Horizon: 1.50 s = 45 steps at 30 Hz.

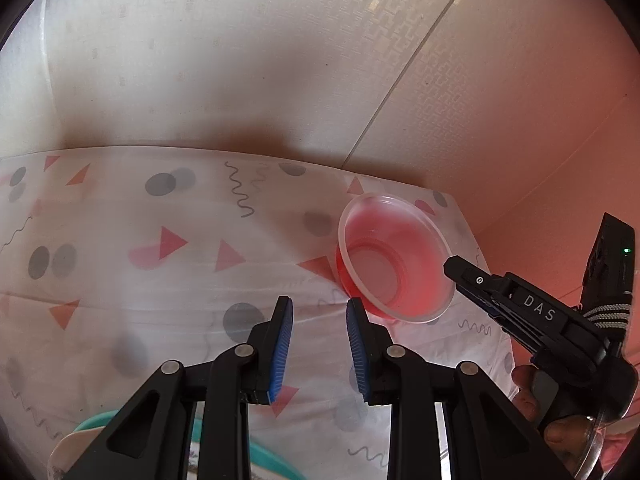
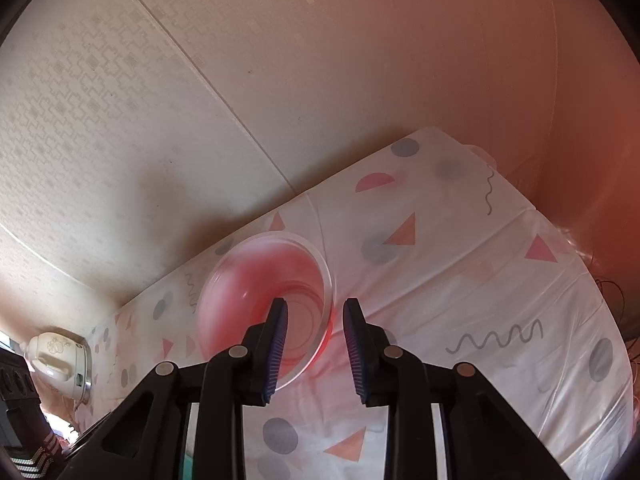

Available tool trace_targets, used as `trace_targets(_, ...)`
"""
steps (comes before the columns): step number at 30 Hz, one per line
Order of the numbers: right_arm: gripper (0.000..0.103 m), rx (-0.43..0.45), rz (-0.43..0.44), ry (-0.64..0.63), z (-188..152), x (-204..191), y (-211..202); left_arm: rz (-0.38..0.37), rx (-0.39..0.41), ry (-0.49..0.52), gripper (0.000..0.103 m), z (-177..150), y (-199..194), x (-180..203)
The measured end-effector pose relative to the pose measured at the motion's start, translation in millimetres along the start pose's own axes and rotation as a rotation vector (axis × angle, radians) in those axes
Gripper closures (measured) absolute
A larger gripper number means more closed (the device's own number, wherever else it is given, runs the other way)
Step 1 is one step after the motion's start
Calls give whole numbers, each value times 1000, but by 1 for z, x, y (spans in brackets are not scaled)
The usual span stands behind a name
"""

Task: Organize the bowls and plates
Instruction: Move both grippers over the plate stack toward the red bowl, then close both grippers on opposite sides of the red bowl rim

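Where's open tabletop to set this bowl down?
Free: the patterned cloth left of the red bowl, back to the wall, and the cloth right of it. Crowded: the near-left corner with the teal plate, and around the right gripper.

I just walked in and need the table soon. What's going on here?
A person holds a gripper in each hand over a table with a patterned cloth. The left gripper and right gripper are both open and empty, near a pink plastic bowl. A teal plate lies closer in.
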State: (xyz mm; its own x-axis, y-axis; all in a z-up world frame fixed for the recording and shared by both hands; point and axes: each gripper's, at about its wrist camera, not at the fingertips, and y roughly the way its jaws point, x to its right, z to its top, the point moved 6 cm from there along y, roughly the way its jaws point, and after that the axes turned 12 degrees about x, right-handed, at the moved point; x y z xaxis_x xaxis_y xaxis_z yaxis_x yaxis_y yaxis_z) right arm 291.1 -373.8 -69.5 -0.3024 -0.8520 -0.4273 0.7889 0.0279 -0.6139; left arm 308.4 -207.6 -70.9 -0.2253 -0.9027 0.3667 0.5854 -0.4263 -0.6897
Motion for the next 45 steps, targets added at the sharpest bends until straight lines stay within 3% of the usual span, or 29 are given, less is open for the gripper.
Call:
trace_targets(11,89,-83,48,-1,-15,-2,26,-68,-21,-29,75,0,22,7)
trace_targets(18,90,-140,95,-61,-37,-27,22,-51,-4,-24,75,-5,7,-5)
trace_targets(27,86,-184,180,-92,-64,-61,15,21,14,-74,75,-14,-22,-45)
trace_targets(30,76,-172,189,-87,-65,-64,16,40,6,-114,75,-17,-24,-58)
trace_targets(41,74,-118,211,-25,-64,-49,-11,27,11,-130,75,-20,-30,-67)
trace_targets(43,78,-112,214,-31,-66,-51,-14,24,11,-119,77,-20,-27,-64)
trace_targets(45,90,-111,209,-37,-69,-53,-13,22,9,-93,90,-21,-26,-59)
